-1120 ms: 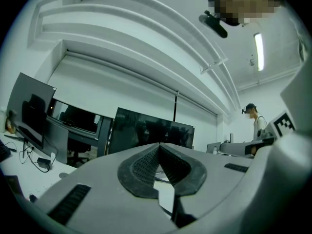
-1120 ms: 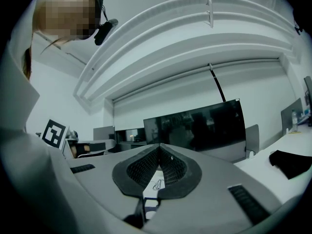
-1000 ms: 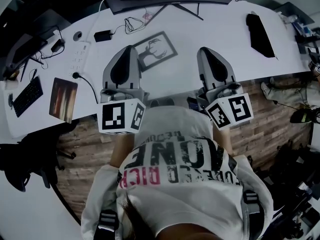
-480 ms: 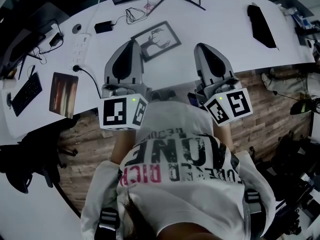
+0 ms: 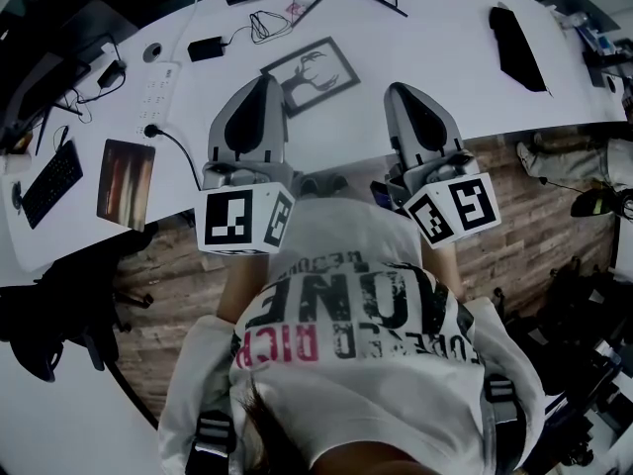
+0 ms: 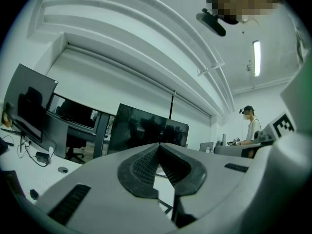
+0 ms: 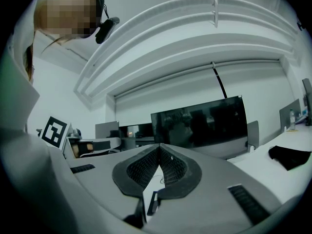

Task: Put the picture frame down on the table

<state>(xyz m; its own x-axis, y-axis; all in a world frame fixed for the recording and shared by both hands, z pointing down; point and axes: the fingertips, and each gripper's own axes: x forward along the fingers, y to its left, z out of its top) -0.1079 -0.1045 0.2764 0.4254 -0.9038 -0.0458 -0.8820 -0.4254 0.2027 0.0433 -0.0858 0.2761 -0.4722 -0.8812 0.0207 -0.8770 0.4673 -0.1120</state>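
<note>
Your left gripper (image 5: 263, 85), fingers together and empty like your right gripper (image 5: 402, 92), sits nearer the black rectangular deer-print picture frame (image 5: 312, 74), which lies flat on the white tabletop (image 5: 425, 38) just far-right of it.

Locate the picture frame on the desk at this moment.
In the head view, the picture frame lies flat on the white table, just ahead of the left tongs, with the coiled cable beyond it.

Lettering on the person's shirt

The shirt (image 5: 346, 334) is showing large white letters reading roughly "ONE" and pink ones reading "RICH"; smaller lines are too warped to read. Cubes on the left gripper (image 5: 263, 82) and right gripper (image 5: 398, 91) are showing square codes.
</note>
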